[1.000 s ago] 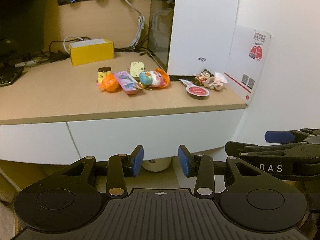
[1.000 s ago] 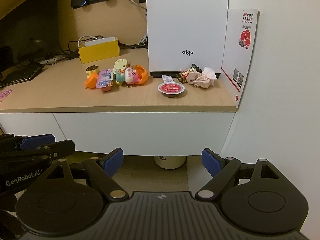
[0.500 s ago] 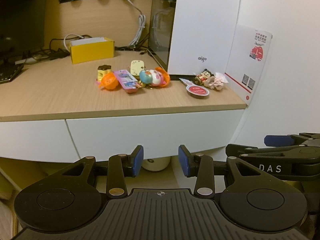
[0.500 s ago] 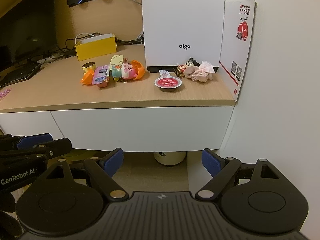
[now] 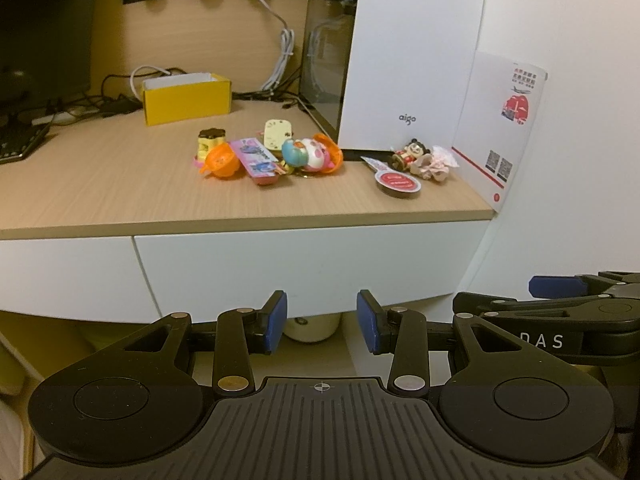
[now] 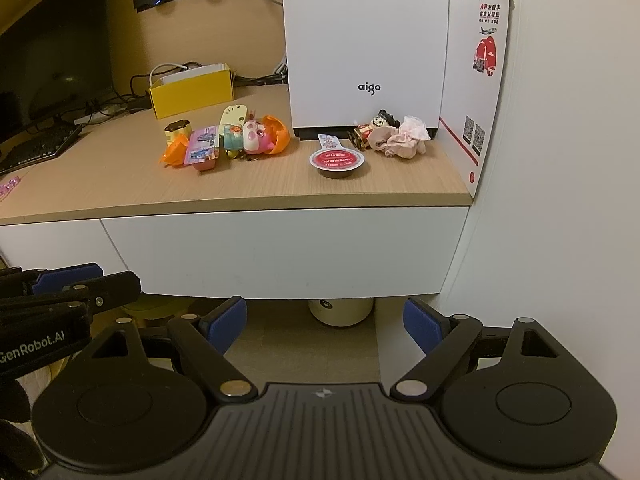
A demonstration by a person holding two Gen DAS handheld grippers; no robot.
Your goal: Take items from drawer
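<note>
- Left gripper [image 5: 322, 322] and right gripper [image 6: 324, 326] hang spread, empty, below the shut white drawer [image 6: 280, 252]
- Toys [image 5: 268, 156] lie on the desk above the drawer
- Only right view shows a pink packet [image 6: 8, 188] far left

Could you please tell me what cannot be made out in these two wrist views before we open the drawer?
- White drawer front: shut in both views, so its contents are hidden.
- Round cream container under the desk: top cut off by the drawer in the right view.
- Red-lidded sauce cup: lid print too small to read.
</note>
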